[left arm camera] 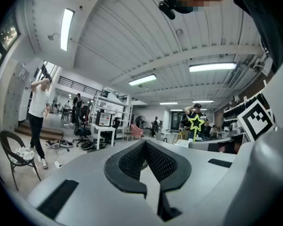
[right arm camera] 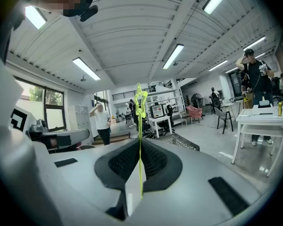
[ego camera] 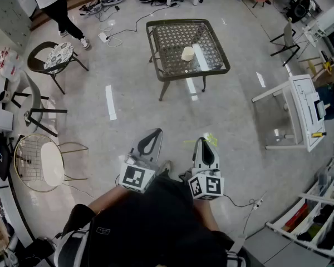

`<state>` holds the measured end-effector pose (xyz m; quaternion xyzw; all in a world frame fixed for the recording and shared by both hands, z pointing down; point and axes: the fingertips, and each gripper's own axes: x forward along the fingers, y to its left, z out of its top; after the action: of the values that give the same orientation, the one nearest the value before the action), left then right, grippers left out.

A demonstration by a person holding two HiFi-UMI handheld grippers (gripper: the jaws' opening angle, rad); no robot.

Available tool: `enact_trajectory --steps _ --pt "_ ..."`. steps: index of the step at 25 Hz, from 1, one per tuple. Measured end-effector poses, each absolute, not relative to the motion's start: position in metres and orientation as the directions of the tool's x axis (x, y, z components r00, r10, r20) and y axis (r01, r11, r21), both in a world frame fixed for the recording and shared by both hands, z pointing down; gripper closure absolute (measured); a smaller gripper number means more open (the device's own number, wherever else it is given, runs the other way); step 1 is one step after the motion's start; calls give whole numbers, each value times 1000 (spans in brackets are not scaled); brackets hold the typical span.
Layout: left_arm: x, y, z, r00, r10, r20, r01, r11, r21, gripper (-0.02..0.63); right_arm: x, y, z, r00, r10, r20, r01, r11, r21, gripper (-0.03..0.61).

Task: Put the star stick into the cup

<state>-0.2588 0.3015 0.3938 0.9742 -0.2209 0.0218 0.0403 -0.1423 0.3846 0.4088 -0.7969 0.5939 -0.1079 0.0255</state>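
Stick (right arm camera: 140,105) in right gripper (right arm camera: 140,145), probable cup (ego camera: 187,53) afar

The star stick (right arm camera: 140,140) looks glossy plastic; the fingers (right arm camera: 155,161) matt, ribbed (rubbery).

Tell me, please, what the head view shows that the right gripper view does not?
Only the head view shows the cup, standing on the mesh table. Only the right gripper view shows the right claw shut on the star stick, its star above the tips. Both show the star stick, the mesh table and the white table.
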Motion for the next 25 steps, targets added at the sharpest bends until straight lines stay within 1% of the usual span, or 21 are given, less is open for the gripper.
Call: enact_trajectory --steps 8,13,17,25 --pt "-257 307 384 890 -455 32 -456 -885 94 597 -141 392 406 266 -954 139 -941 -289 -176 563" --pt "-256 311 389 896 -441 54 -444 -893 71 597 -140 394 404 267 -955 129 -938 -289 -192 563" --pt "-251 314 383 888 -459 34 -460 -883 93 597 -134 399 403 268 -957 114 -934 -287 -213 563" --pt "-242 330 384 887 -459 48 -462 -883 80 597 -126 412 399 254 -962 101 -939 -271 -211 563"
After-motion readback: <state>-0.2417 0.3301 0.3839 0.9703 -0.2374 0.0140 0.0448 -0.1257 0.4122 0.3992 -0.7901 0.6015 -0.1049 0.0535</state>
